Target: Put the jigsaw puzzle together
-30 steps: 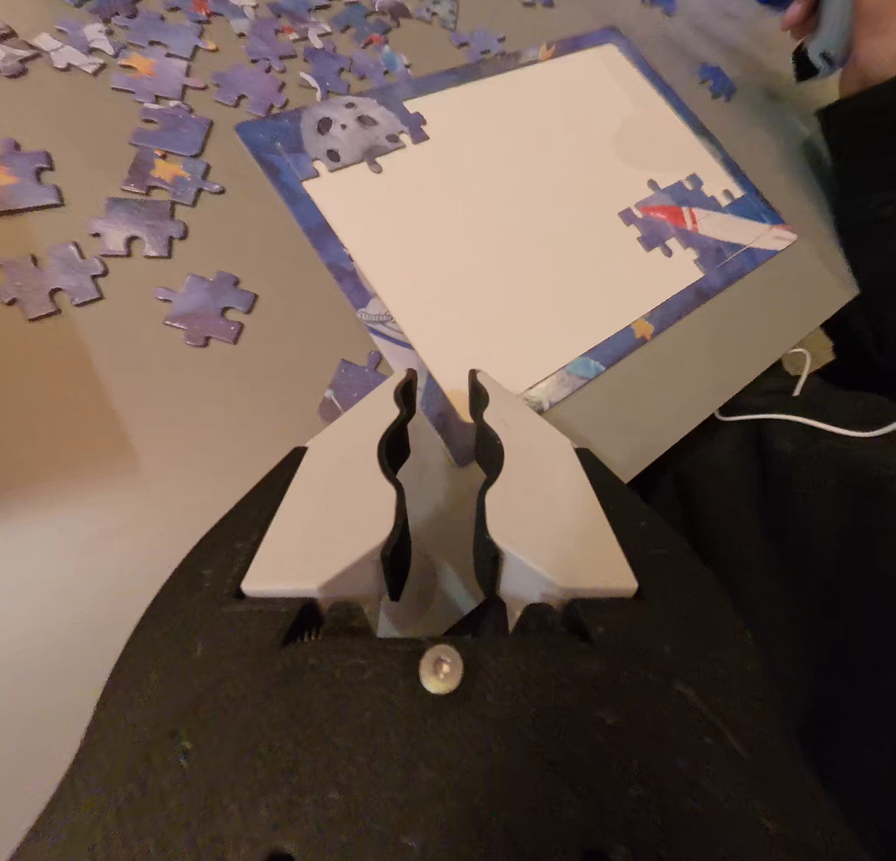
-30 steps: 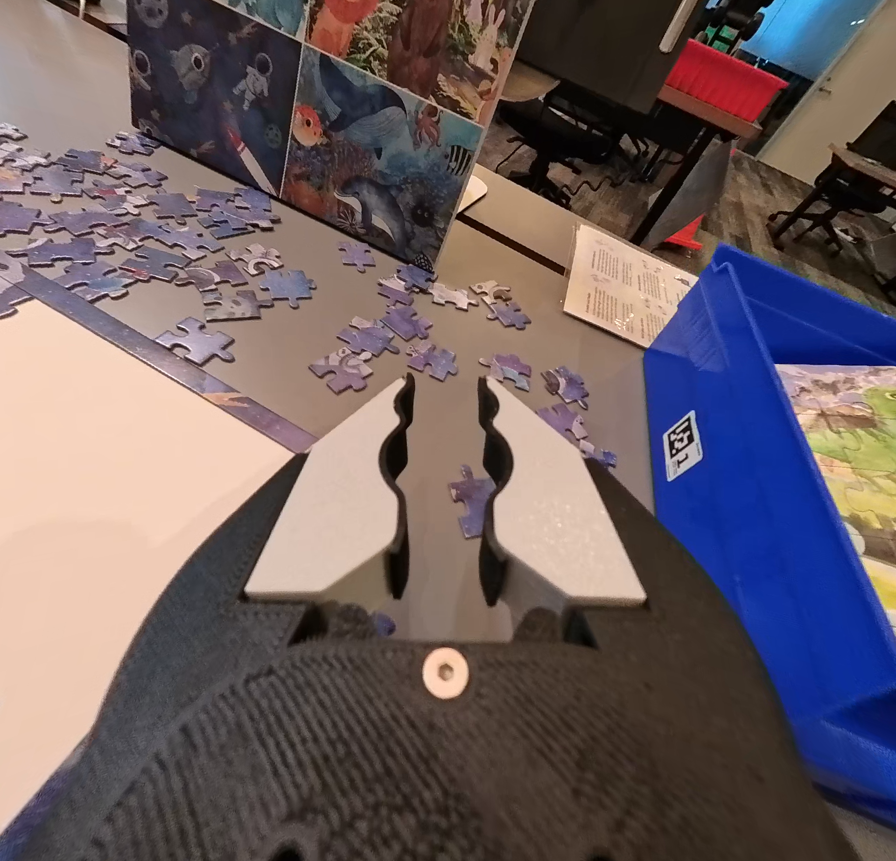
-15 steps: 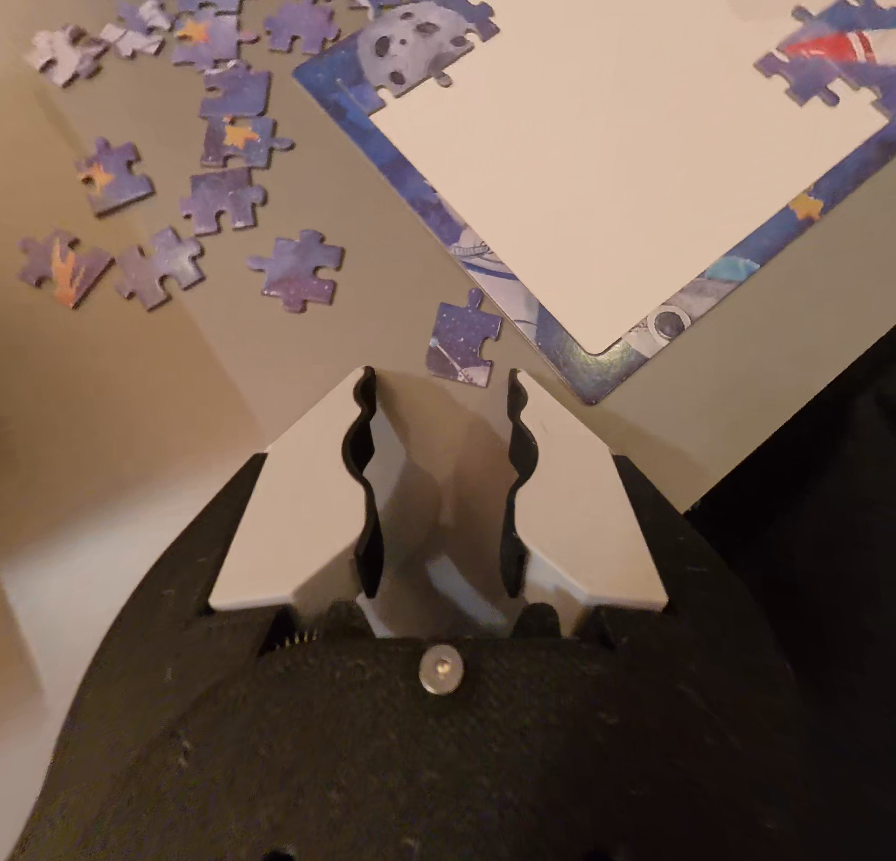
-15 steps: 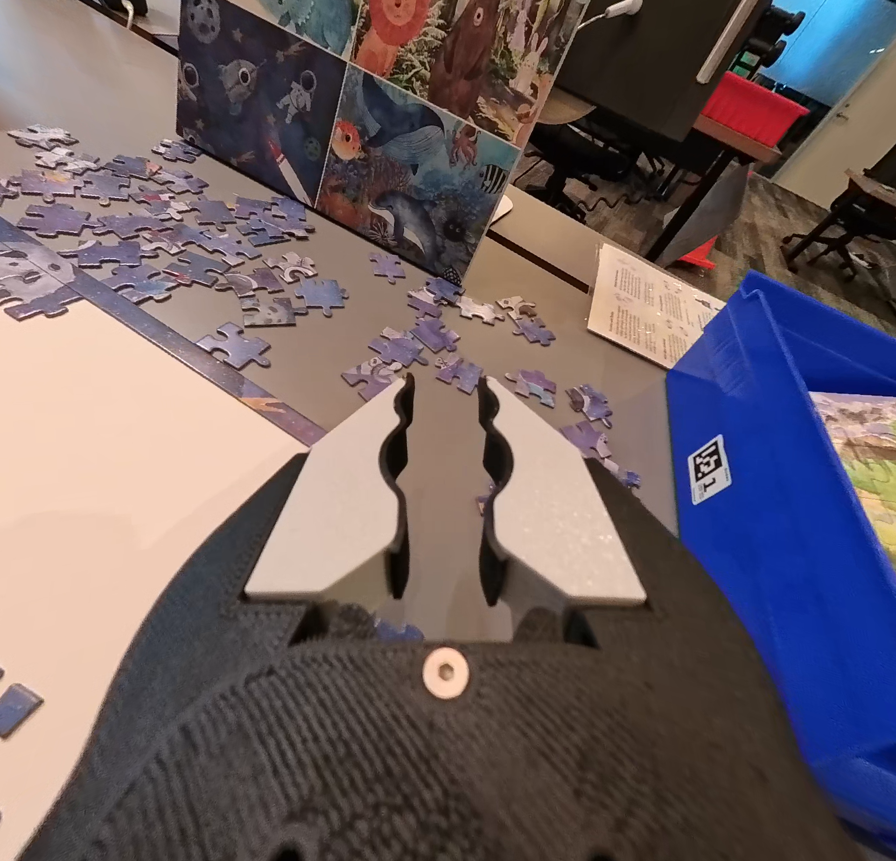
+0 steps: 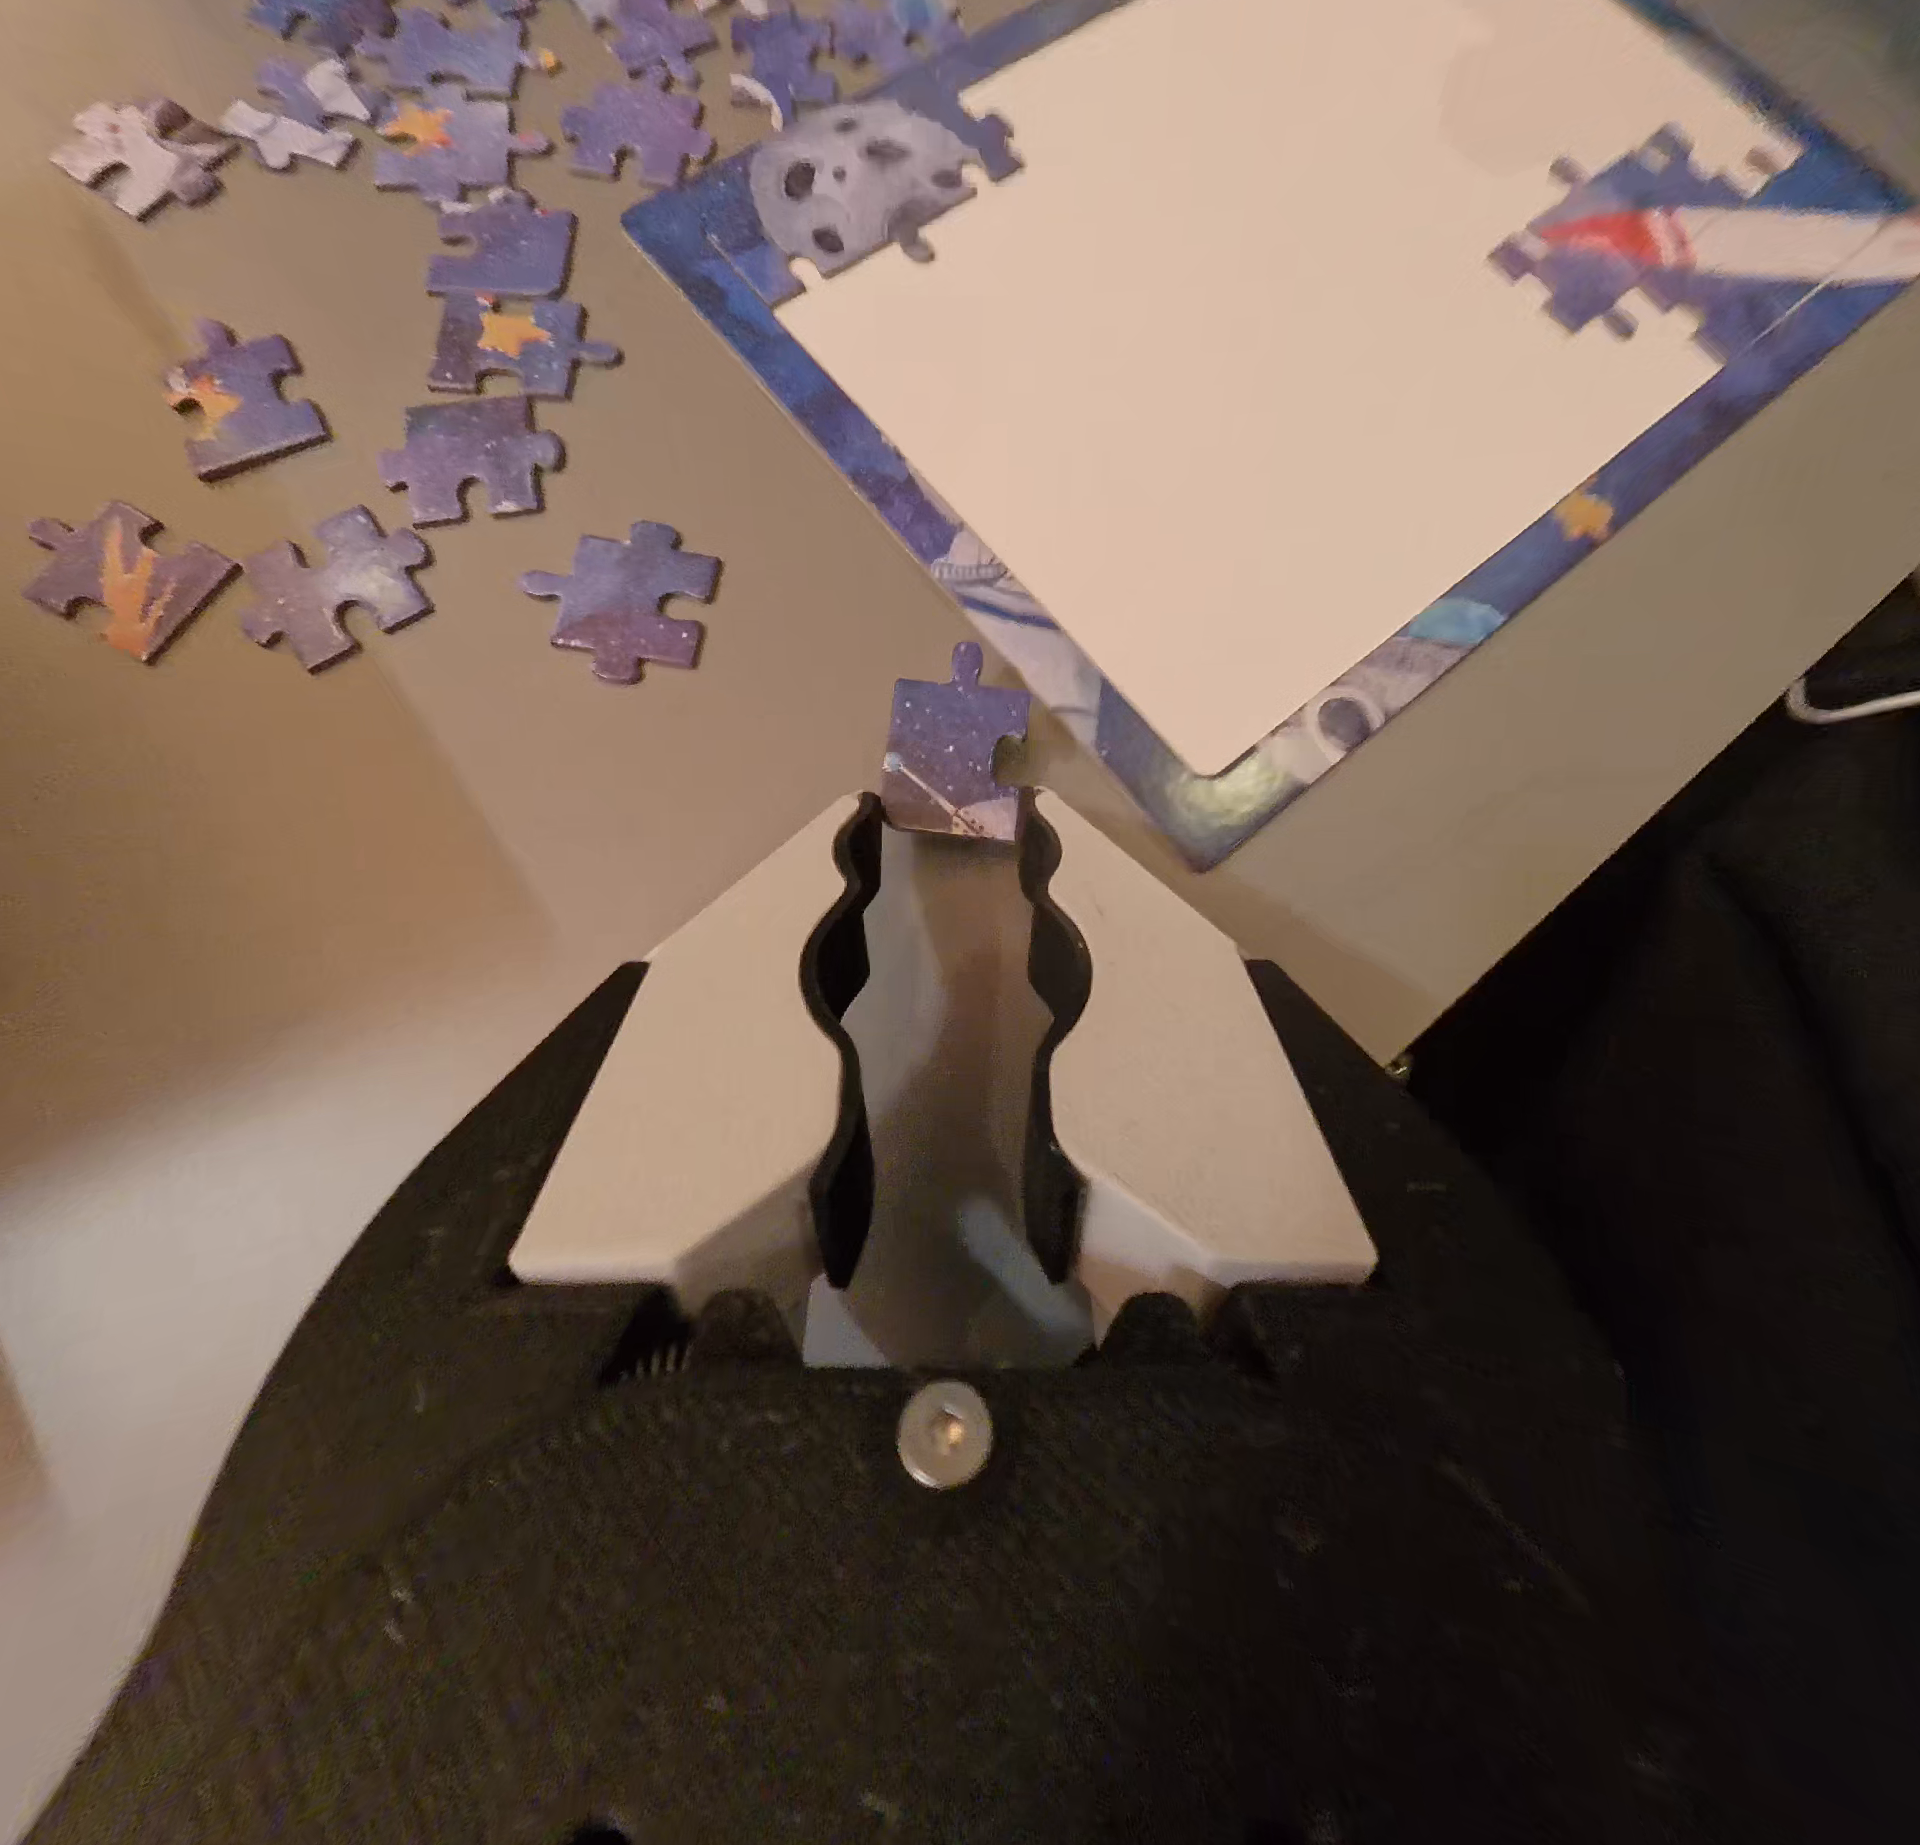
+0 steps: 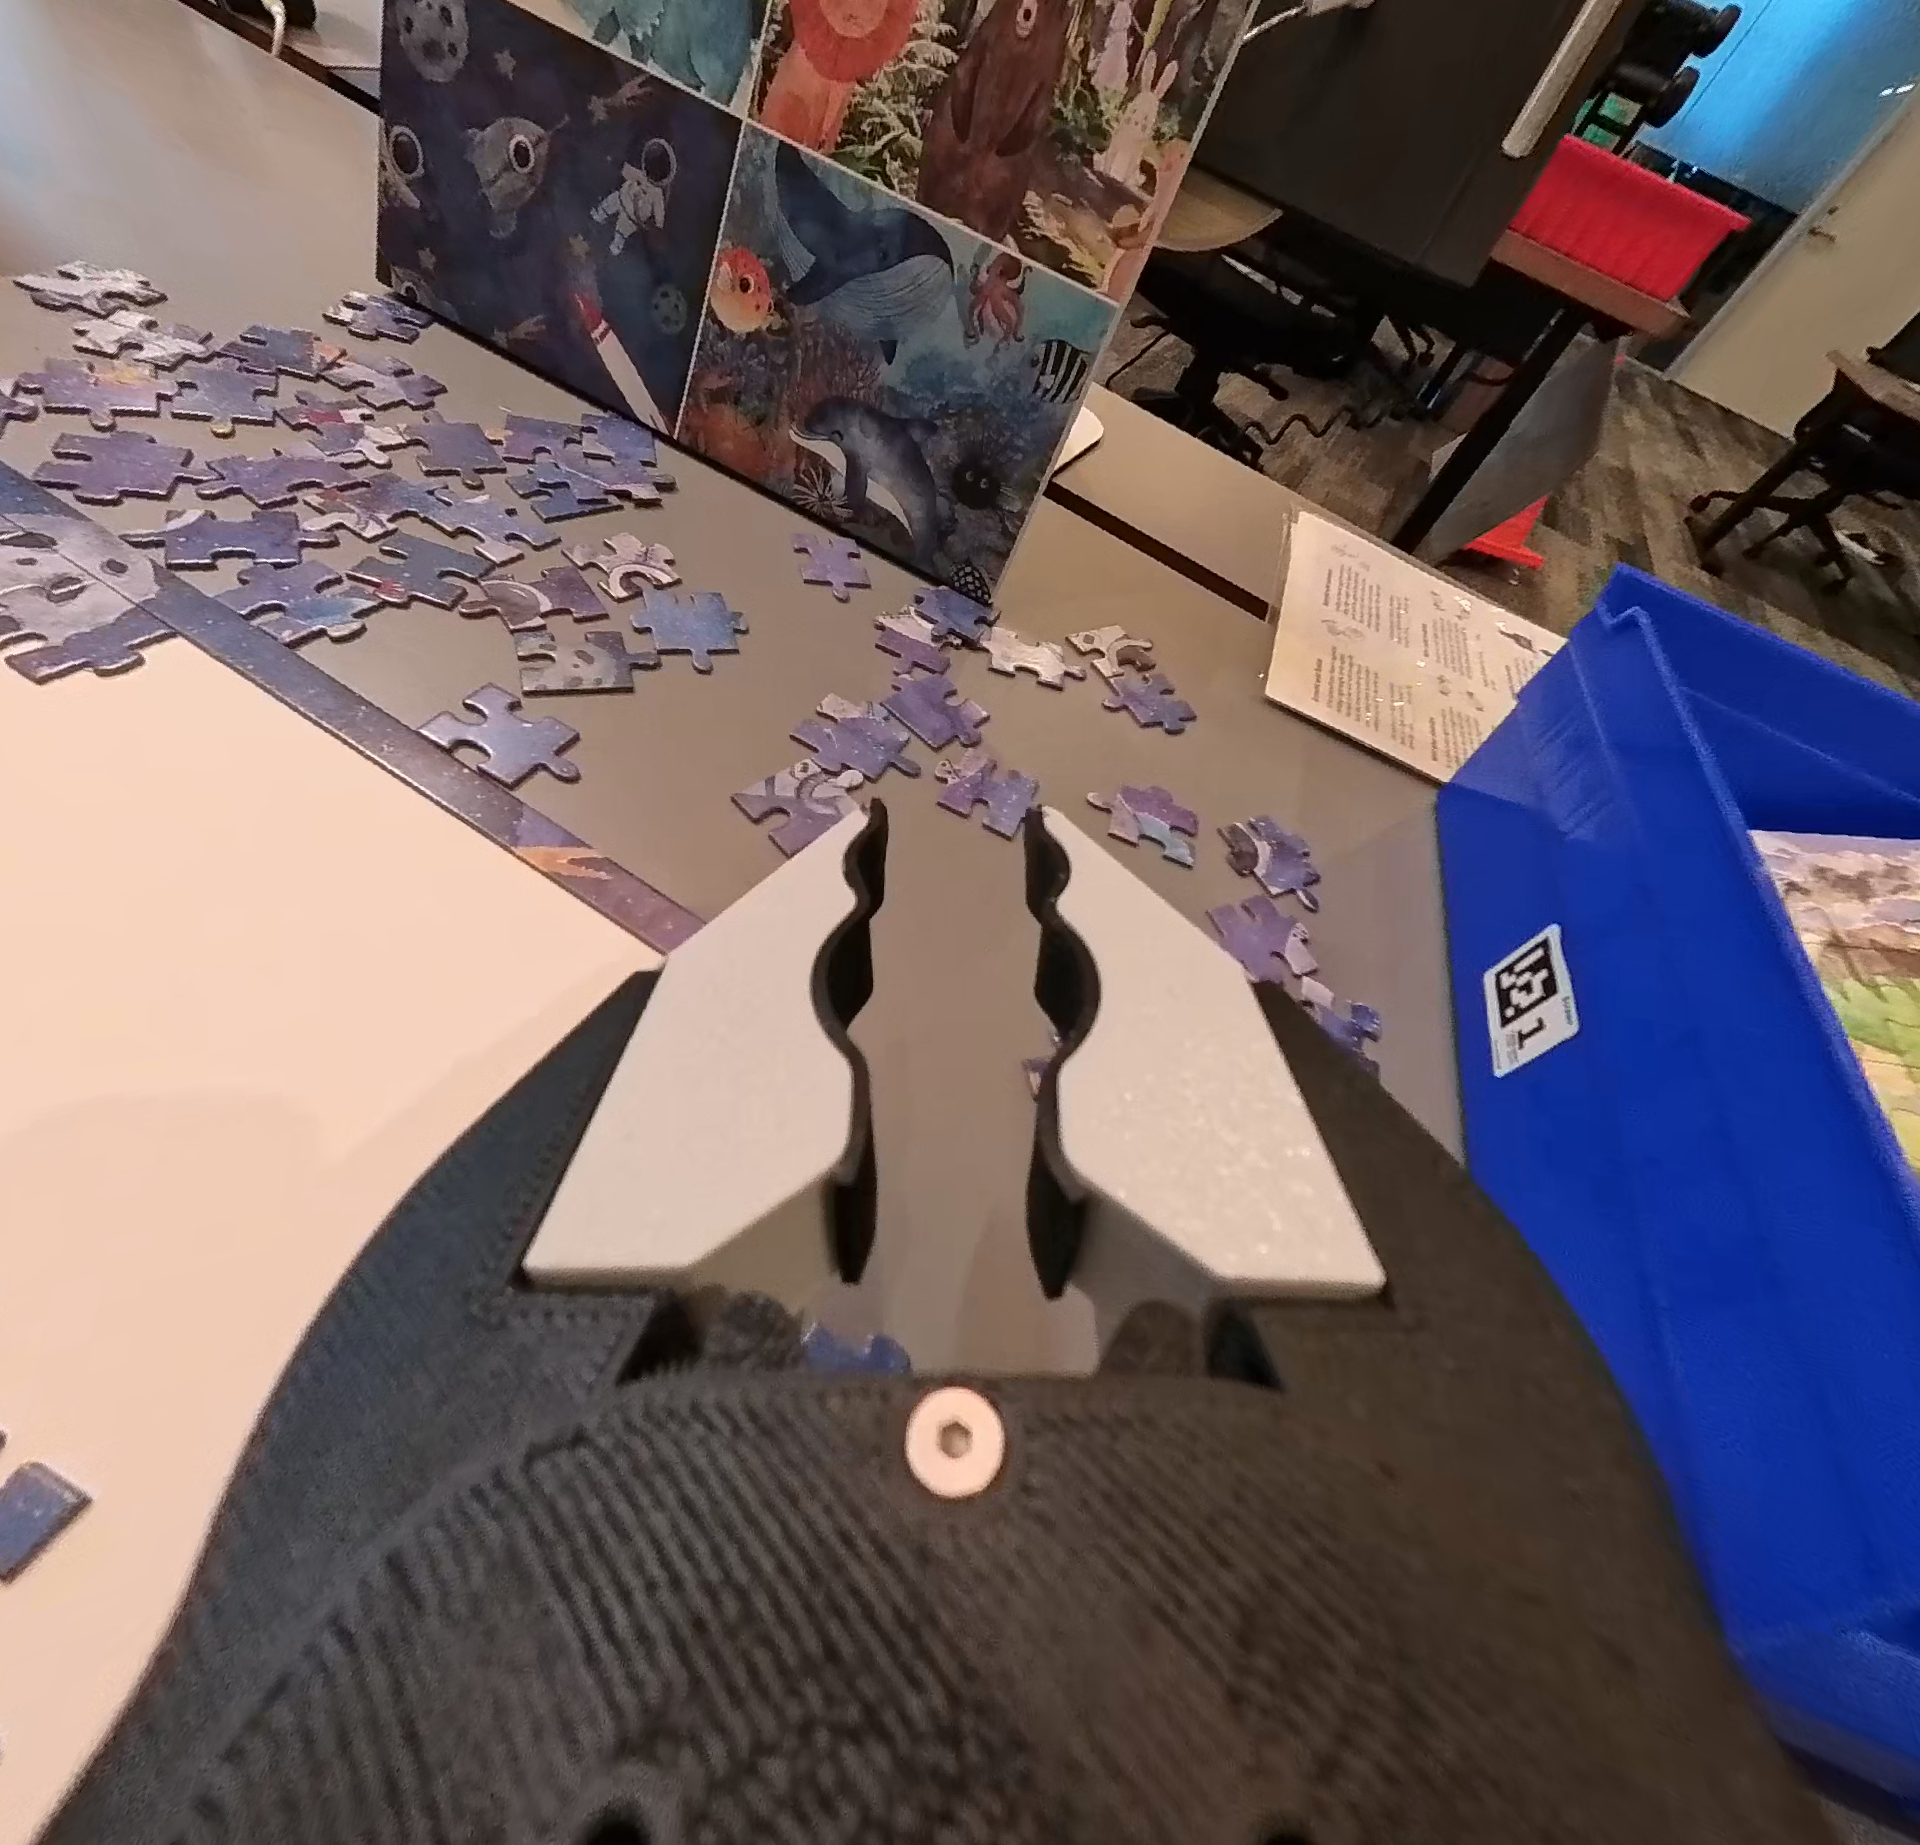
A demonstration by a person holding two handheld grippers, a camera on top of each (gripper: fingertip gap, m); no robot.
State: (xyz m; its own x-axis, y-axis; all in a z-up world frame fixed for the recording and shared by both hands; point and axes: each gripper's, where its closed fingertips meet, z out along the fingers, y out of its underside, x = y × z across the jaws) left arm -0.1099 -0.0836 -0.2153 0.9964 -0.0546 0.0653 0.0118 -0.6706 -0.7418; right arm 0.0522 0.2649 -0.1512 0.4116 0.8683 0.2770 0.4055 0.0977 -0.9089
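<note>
Purple puzzle piece (image 5: pixel 956 756), earlier loose on table, now pinched in left tool (image 5: pixel 956 808); right tool (image 6: pixel 956 829) part-open, bare.

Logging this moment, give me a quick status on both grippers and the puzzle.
Left gripper pinching a purple starry puzzle piece at its fingers. Right gripper open, holding nothing, over grey table. White puzzle tray mostly unfilled.

Left tool (image 5: pixel 954 808) grips a purple puzzle piece (image 5: pixel 956 746) at its fingertips; right tool (image 6: pixel 954 827) hangs parted and bare.
</note>
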